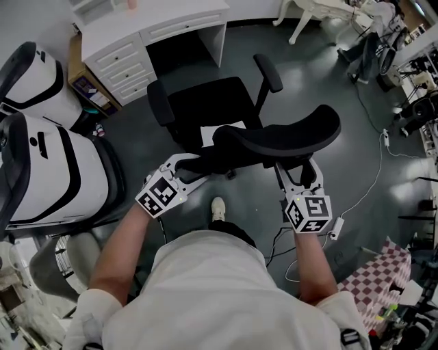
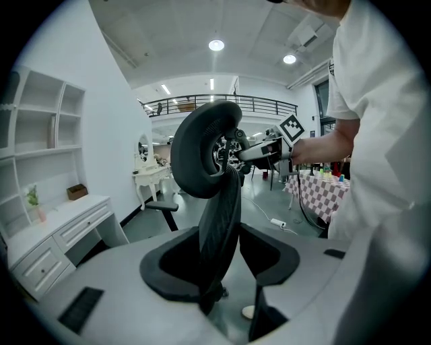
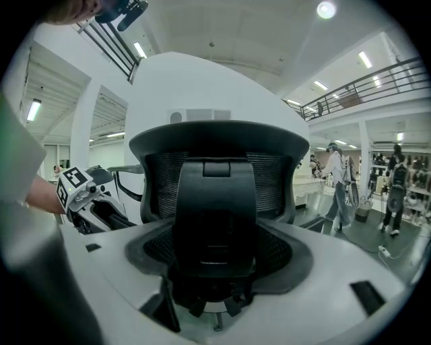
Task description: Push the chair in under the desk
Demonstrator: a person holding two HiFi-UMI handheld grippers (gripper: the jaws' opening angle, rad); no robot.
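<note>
We stood right behind the black chair [image 1: 205, 102] and held it with both tools. Our left gripper [image 1: 194, 168] was on the left side edge of the chair's back. The thin net edge ran down between its two jaws. The dark pads sat against it on both sides, so the tool was clamped on the chair. Our right gripper [image 1: 299, 172] was on the right side of the back. In the right gripper view, a wide black part of the chair filled the whole gap between the jaws. The pads pressed on it, so this tool was clamped on the chair too.

The chair stood on the grey floor, just in front of the white desk [image 1: 171, 20]. Its seat faced the dark gap under the desk, to the right of the drawers [image 1: 120, 61]. The front of the seat was near the gap, but the seat was not yet under the desk.

A white sheet [image 1: 222, 133] lay on the seat. One shoe [image 1: 217, 207] showed on the floor below the chair's back. Big white machines [image 1: 48, 171] stood on our left. A checked cloth [image 1: 373, 273] was on our right.
</note>
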